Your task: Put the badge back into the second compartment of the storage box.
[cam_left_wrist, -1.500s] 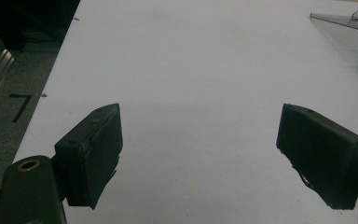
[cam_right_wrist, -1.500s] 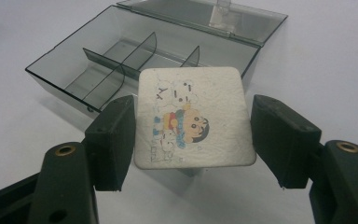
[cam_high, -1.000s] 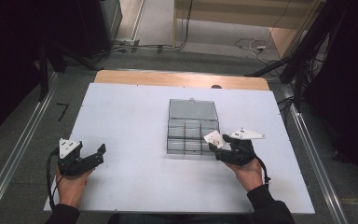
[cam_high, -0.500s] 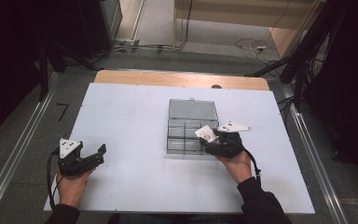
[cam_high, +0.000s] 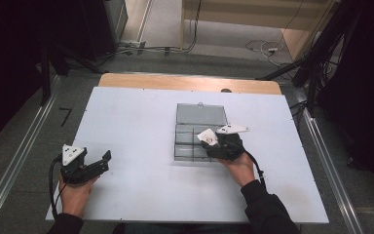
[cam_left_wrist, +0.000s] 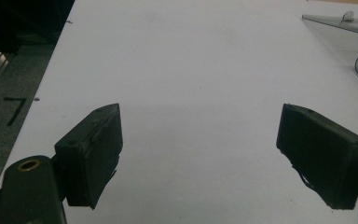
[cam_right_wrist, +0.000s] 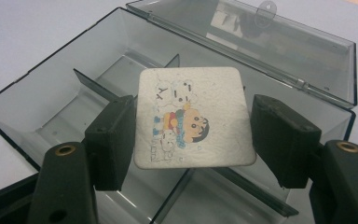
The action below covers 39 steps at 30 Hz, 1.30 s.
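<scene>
Here the card (cam_right_wrist: 193,119) sits clamped between the right jaws.

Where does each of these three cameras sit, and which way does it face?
High view: above the person's side, looking forward and down on the table; forearms, left gripper, right gripper.
Left gripper view: rides that gripper, over bare table between open jaws.
Right gripper view: rides that gripper, facing the cartoon card it clamps over the box.
Shared: the box's open lid.

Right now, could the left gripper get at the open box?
Probably yes. The left gripper is open and holds nothing, and bare table lies between it and the box. The right gripper holds a card over it, though.
</scene>
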Motion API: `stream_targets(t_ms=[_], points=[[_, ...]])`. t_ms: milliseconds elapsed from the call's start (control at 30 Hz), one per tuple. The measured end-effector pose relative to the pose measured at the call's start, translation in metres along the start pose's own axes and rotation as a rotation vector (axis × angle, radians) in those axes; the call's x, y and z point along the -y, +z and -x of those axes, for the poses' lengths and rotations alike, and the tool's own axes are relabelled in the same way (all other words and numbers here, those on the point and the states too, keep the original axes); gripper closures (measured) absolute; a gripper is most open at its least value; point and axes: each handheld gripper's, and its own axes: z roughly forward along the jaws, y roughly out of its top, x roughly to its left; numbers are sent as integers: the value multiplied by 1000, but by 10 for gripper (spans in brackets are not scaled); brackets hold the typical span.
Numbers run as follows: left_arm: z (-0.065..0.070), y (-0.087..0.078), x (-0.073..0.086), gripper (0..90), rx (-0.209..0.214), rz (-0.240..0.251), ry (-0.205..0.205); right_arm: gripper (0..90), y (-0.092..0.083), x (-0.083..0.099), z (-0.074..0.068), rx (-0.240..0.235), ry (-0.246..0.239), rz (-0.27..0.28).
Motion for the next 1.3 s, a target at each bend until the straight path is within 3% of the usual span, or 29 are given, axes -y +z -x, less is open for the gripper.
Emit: stream_targets(t_ms=[567, 800, 967, 1033, 1300], points=[[0, 0, 0, 148, 5, -1, 2, 314, 11, -5, -3, 38, -39, -33], [0, 2, -1, 148, 12, -6, -7, 314, 13, -6, -4, 26, -21, -47], [1, 2, -1, 149, 19, -4, 1, 314, 17, -5, -7, 52, -31, -68], [0, 1, 0, 149, 25, -1, -12, 314, 18, -6, -5, 51, -12, -75], [-2, 1, 0, 149, 30, -3, -36, 314, 20, -9, -8, 63, -21, -77]])
